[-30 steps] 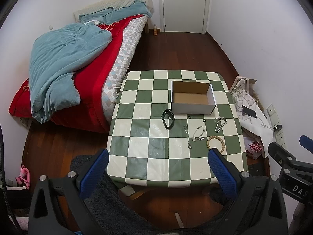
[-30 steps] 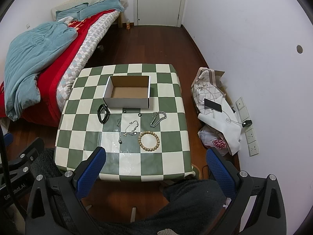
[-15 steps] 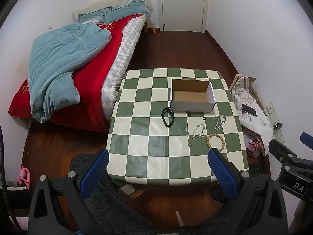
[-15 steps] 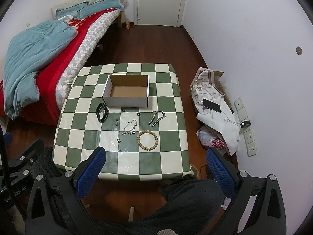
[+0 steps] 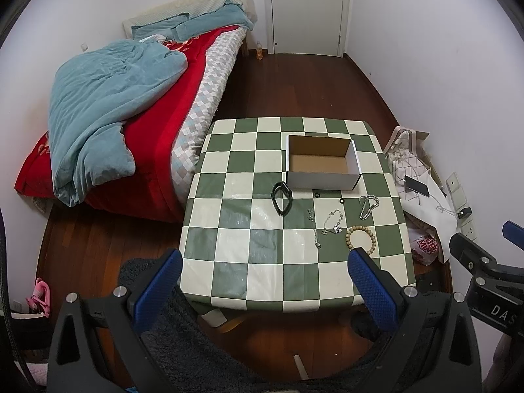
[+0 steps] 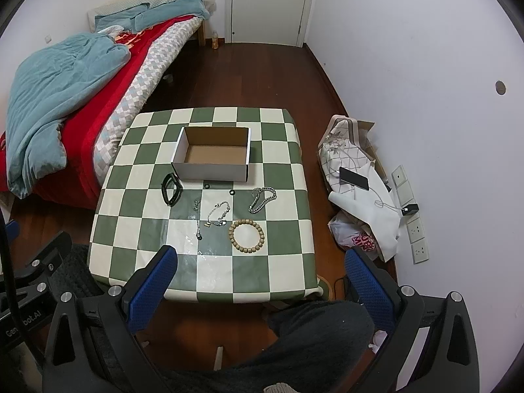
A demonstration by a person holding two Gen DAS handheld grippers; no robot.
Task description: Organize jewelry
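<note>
An open white cardboard box point(image 5: 322, 180) point(image 6: 209, 172) stands on a green-and-white checkered table point(image 5: 235, 262) point(image 6: 285, 262). In front of it lie a black band point(image 5: 281, 198) point(image 6: 170, 190), a wooden bead bracelet point(image 5: 360, 237) point(image 6: 246, 236), a thick silver chain point(image 5: 367, 206) point(image 6: 262, 199), a thin charm bracelet point(image 5: 334, 221) point(image 6: 219, 213), a thin pendant chain point(image 5: 315, 234) point(image 6: 198, 224) and two small dark rings point(image 5: 316, 194) point(image 6: 232, 192). My left gripper point(image 5: 265, 281) and right gripper point(image 6: 262, 278) are both open and empty, held high above the table's near edge.
A bed point(image 5: 137, 104) with a red cover and blue quilt stands left of the table. A bag with a phone point(image 6: 353, 177) and cables lies on the floor at the right by the wall. A closed door point(image 5: 308, 9) is at the far end.
Both grippers have drifted slightly; the table and box sit a little higher and left in the views. Nothing on the table has moved.
</note>
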